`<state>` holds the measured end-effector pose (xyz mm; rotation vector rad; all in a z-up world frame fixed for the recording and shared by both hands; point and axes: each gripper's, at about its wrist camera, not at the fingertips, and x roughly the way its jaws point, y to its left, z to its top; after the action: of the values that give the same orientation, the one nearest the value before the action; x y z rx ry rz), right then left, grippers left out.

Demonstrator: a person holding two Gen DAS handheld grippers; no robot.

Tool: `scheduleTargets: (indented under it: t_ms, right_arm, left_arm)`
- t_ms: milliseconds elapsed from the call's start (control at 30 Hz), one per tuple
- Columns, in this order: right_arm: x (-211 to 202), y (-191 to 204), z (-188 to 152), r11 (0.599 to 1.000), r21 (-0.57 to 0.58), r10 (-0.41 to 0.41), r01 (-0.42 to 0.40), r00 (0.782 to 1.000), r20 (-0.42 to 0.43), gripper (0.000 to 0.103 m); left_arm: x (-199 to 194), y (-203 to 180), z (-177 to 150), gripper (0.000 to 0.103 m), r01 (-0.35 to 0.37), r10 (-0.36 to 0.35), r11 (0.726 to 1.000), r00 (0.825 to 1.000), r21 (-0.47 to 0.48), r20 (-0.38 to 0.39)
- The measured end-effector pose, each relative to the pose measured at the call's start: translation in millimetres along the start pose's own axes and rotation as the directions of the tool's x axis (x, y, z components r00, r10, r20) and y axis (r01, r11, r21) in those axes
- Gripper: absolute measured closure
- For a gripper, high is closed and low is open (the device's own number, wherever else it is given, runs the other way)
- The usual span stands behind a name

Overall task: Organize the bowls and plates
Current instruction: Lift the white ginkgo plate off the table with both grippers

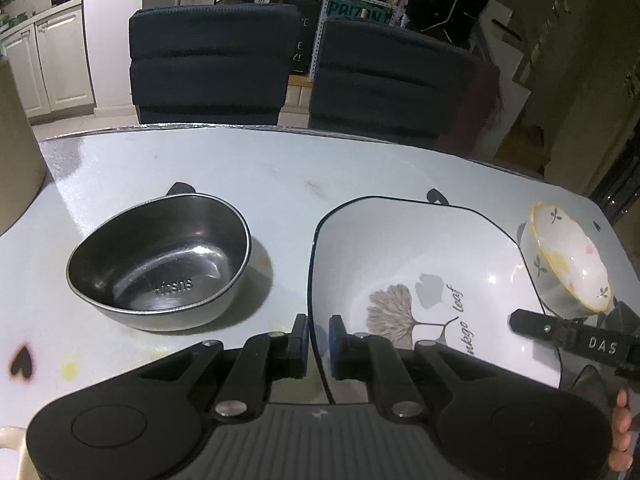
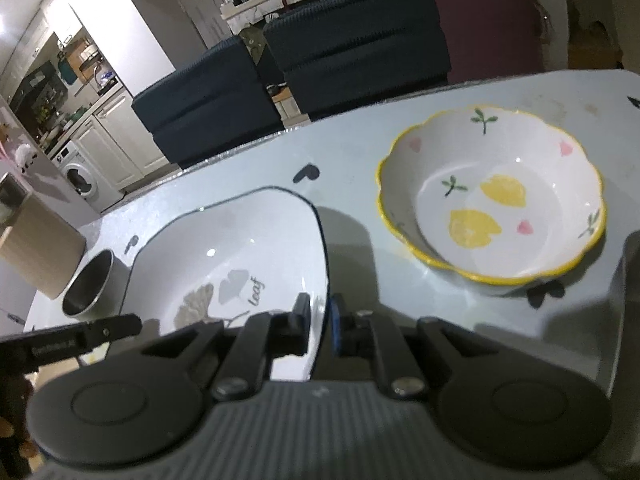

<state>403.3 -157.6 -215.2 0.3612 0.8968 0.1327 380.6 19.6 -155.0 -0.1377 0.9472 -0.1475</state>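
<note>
Ginkgo plate (image 1: pixel 420 280) sits between the steel bowl (image 1: pixel 160 268) at its 9 o'clock and the lemon bowl (image 2: pixel 492 196) at its 3. Your left gripper (image 1: pixel 319 344) and right gripper (image 2: pixel 319 326) each pinch its near rim narrowly, on opposite edges.

My table (image 1: pixel 260 168) is pale blue-grey with a glossy top, scattered with small dark heart marks and a few yellowish stains near my side. On it, to my left, sits a steel bowl (image 1: pixel 160 264), and just beside it to the right a square white plate (image 1: pixel 420 276) with a dark rim and a ginkgo-leaf print. Further right, near the plate, stands a scalloped bowl (image 2: pixel 492 196) with a yellow rim and lemon, heart and sprig motifs.
</note>
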Motion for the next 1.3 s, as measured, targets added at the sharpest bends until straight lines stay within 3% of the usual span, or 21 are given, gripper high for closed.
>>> scheduleTargets:
  t_ms: [400, 833, 1100, 1300]
  right_arm:
    - [3, -1, -2, 1.000, 0.023, 0.001, -0.001, 1.000, 0.006, 0.090]
    - [-6, 13, -8, 0.996, -0.073, -0.052, 0.056, 0.997, 0.058, 0.090]
    - [-35, 23, -4, 0.992, -0.114, -0.030, 0.044, 0.992, 0.123, 0.091]
    - [-67, 33, -8, 0.991, -0.133, -0.012, 0.029, 0.992, 0.125, 0.091]
  left_arm:
    - [3, -2, -3, 0.090, 0.004, -0.006, 0.998, 1.000, 0.067, 0.028]
    - [-7, -13, -6, 0.090, -0.049, 0.037, 0.991, 0.995, 0.122, 0.098]
    - [-42, -16, -2, 0.090, -0.056, 0.043, 0.995, 0.989, 0.087, 0.143]
    - [-86, -25, -7, 0.091, -0.083, 0.070, 0.993, 0.986, 0.084, 0.152]
